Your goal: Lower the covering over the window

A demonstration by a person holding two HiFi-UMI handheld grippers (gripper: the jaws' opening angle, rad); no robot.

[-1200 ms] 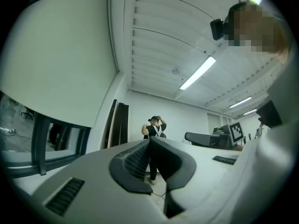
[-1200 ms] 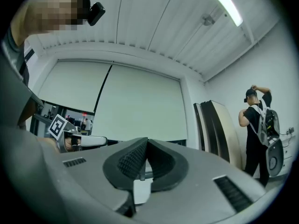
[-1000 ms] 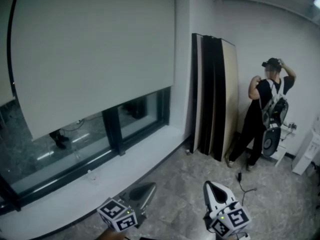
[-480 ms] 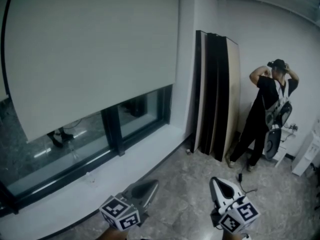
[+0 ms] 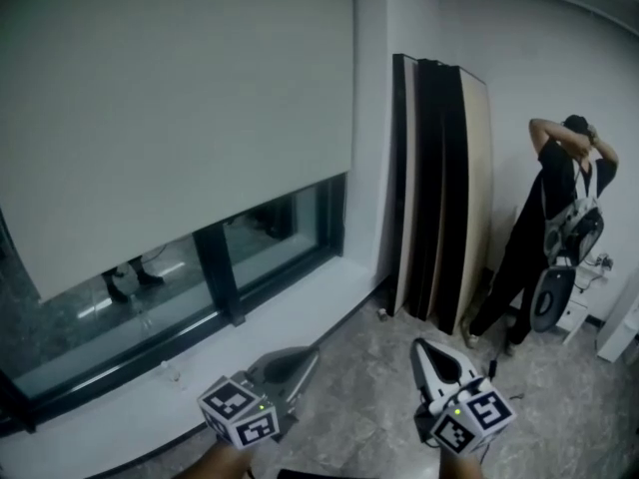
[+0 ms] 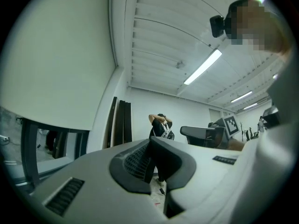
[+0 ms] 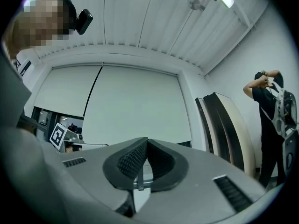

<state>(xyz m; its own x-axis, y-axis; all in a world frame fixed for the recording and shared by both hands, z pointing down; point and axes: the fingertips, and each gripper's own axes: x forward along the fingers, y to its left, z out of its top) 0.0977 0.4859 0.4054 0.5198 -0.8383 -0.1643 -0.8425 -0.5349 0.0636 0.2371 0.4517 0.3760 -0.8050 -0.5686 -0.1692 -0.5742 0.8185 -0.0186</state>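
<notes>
A pale roller blind (image 5: 180,108) hangs over the window, and its lower edge leaves a strip of dark glass (image 5: 150,287) bare above the sill (image 5: 260,332). My left gripper (image 5: 303,355) is low in the head view, shut and with nothing in it, pointing toward the sill. My right gripper (image 5: 423,348) is beside it, also shut and holding nothing. Both are well short of the blind. In the left gripper view the blind (image 6: 56,55) fills the left side beyond the closed gripper (image 6: 150,142). The right gripper view shows the blind (image 7: 135,106) straight past the closed gripper (image 7: 146,142).
Tall dark and beige panels (image 5: 439,188) lean against the wall right of the window. A person in black with a backpack (image 5: 559,228) stands at the far right, arms raised to the head. A cable (image 5: 489,367) lies on the stone floor near them.
The head view has swung slightly right and down, and both grippers sit a little further right. The person at the right has raised both arms. The blind's edge has not moved.
</notes>
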